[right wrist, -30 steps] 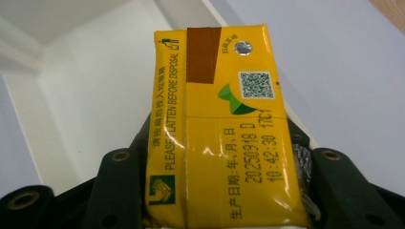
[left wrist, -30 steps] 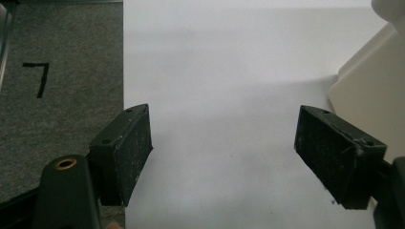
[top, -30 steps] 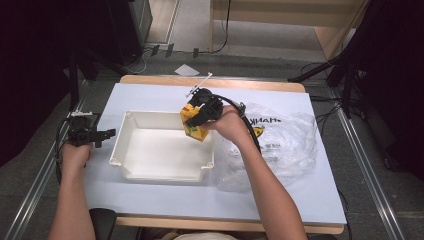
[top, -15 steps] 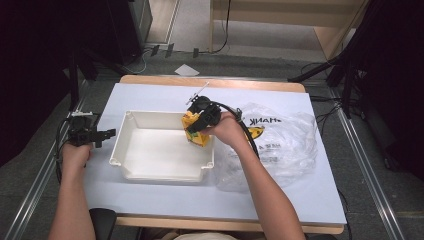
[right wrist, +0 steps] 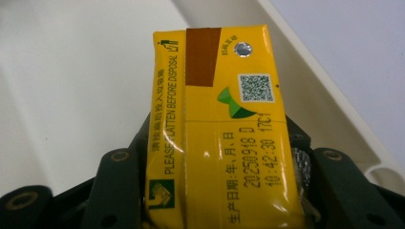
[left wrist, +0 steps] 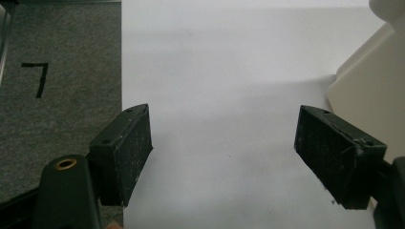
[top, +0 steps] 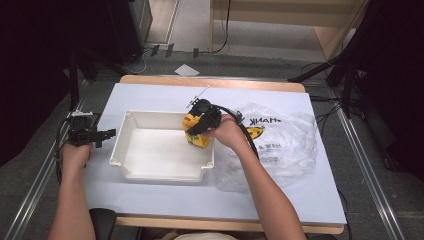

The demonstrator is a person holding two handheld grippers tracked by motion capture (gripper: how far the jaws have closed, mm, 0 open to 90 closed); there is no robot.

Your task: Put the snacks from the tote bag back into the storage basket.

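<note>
A: Where is the yellow drink carton (right wrist: 224,129) being kept?

B: It is being pinched between the jaws of the right gripper (top: 200,121), and it is being held at the far right corner of the white tray (top: 150,167), over the tray's inside. In the right gripper view its printed face with the date and the square code is being shown upward, with the tray's rim (right wrist: 329,119) running past on its right.

A: And what is lying beyond that?

B: A crumpled clear plastic bag (top: 280,145) is being left just to the right of the tray, on the white table (top: 150,97), with the right forearm lying across its near left part.

A: What is being done with the left gripper (top: 86,134)?

B: It is being held at the left edge of the table, near the tray's left side. Its jaws are being kept spread wide over bare table (left wrist: 224,95), with nothing between them; the tray's corner (left wrist: 367,90) is being seen just beside the right-hand jaw.
</note>
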